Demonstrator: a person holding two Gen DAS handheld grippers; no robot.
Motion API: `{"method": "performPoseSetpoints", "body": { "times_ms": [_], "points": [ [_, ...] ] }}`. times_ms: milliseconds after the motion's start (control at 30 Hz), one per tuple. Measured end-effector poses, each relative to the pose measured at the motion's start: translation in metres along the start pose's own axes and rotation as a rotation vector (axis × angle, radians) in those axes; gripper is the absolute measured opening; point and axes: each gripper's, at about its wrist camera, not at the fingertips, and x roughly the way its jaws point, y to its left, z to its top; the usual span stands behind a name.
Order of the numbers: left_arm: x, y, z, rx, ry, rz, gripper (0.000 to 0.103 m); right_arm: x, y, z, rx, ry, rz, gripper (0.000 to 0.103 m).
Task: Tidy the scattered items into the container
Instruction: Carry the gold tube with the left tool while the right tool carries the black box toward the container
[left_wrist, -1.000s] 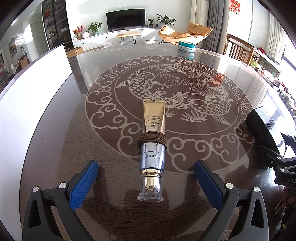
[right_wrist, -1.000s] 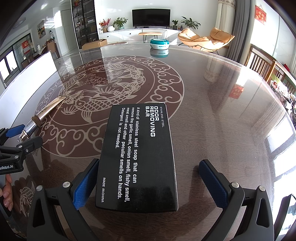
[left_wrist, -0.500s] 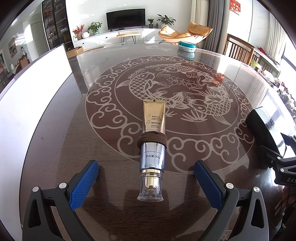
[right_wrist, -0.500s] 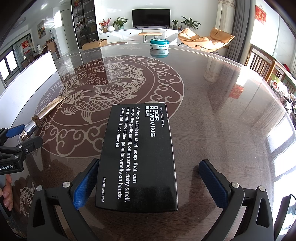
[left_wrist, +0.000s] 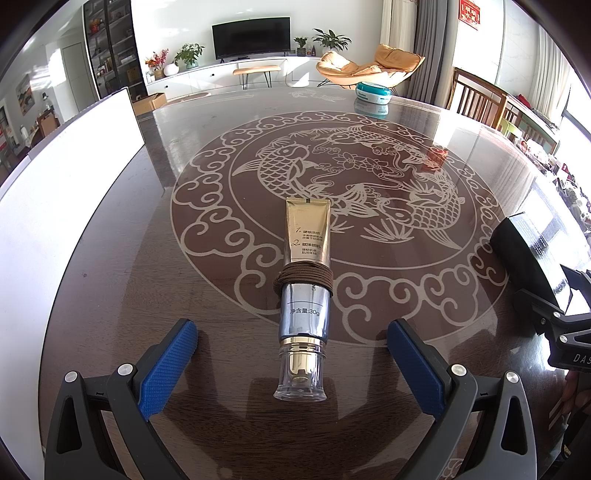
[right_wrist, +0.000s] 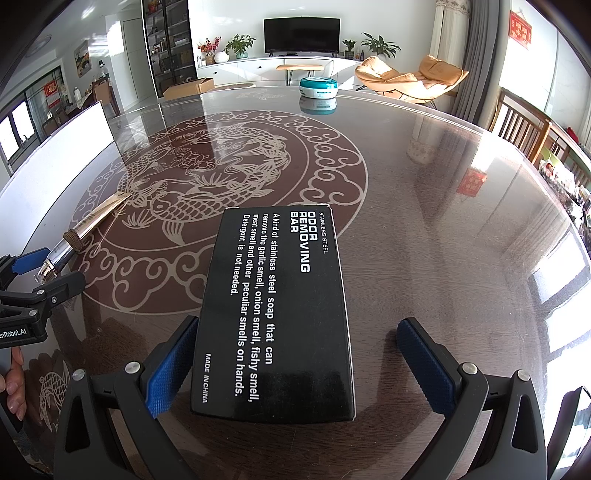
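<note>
A gold and silver cosmetic tube (left_wrist: 304, 284) with a brown cord wound round its middle lies on the dark table, its clear cap toward me. My left gripper (left_wrist: 291, 354) stands open, one blue pad on either side of the cap end, apart from it. A black box (right_wrist: 275, 314) printed "ODOR REMOVING BAR" lies flat between the fingers of my open right gripper (right_wrist: 297, 352); its left pad (right_wrist: 170, 363) is at the box's edge, the right pad (right_wrist: 424, 365) well clear. The tube (right_wrist: 83, 230) also shows at far left in the right wrist view, the box (left_wrist: 524, 254) at far right in the left wrist view.
A tall white panel or container wall (left_wrist: 66, 173) runs along the table's left side. A teal round tin (right_wrist: 318, 88) sits at the far edge. Wooden chairs (left_wrist: 476, 96) stand at the right. A hand (right_wrist: 13, 384) holds the left gripper handle.
</note>
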Motion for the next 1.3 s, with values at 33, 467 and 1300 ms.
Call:
{"method": "performPoseSetpoints", "body": {
  "times_ms": [33,467,1300],
  "points": [
    [0.000,0.000,0.000,0.001,0.000,0.000,0.103,0.000,0.000,0.000,0.000,0.000,0.000,0.103],
    [-0.015,0.017,0.013,-0.015,0.070,-0.125,0.103,-0.023,-0.001,0.043,-0.085,0.118,0.084,0.103],
    [0.004,-0.005,0.034,0.110,0.165,-0.048,0.103,0.000,0.001,0.054,-0.081,0.373,0.175,0.103]
  ]
}}
